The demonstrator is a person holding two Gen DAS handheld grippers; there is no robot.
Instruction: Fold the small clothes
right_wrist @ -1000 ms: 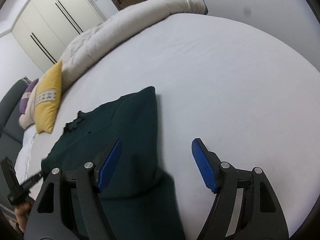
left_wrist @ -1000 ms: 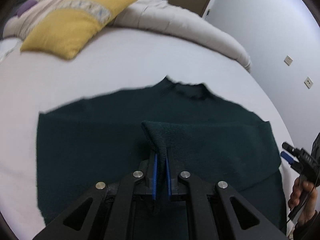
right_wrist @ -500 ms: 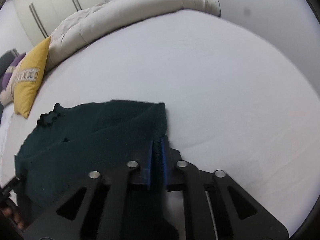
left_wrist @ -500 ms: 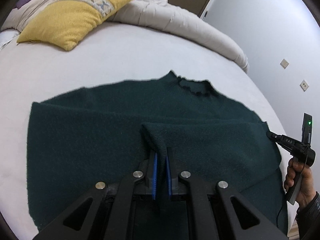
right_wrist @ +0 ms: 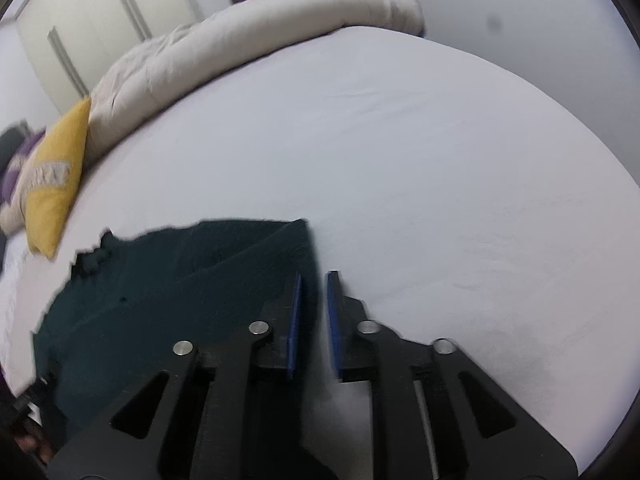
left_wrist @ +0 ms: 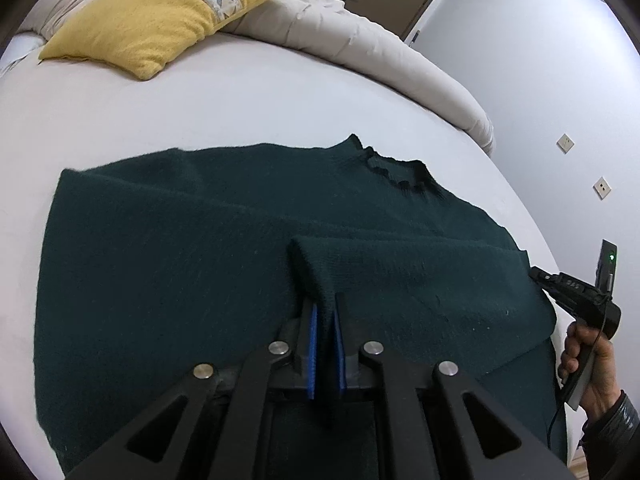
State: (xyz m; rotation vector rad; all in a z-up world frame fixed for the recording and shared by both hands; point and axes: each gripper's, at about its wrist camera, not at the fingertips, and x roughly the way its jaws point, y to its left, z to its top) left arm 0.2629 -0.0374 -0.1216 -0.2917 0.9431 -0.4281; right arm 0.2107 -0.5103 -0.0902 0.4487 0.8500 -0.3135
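A dark green knit sweater [left_wrist: 180, 260] lies spread on the white bed, neckline [left_wrist: 396, 172] towards the far side. My left gripper [left_wrist: 324, 308] is shut on a raised fold of the knit near the sweater's middle. In the right wrist view the sweater [right_wrist: 180, 280] fills the lower left. My right gripper [right_wrist: 314, 280] sits at its right edge, and its jaws are opening: the blue pads stand a narrow gap apart with the cloth's edge between them. The left wrist view shows the right gripper [left_wrist: 538, 274] in a hand at that same edge.
White bed sheet [left_wrist: 200, 100] stretches around the sweater. A yellow cushion [left_wrist: 160, 20] and a rolled beige duvet [left_wrist: 360, 40] lie along the far side. The wall with sockets [left_wrist: 602, 188] is at the right. Bare sheet [right_wrist: 440, 160] lies right of the sweater.
My right gripper's wide jaws came onto the sweater's right edge and closed, then parted slightly. The left gripper kept its hold on the fold and came a little lower.
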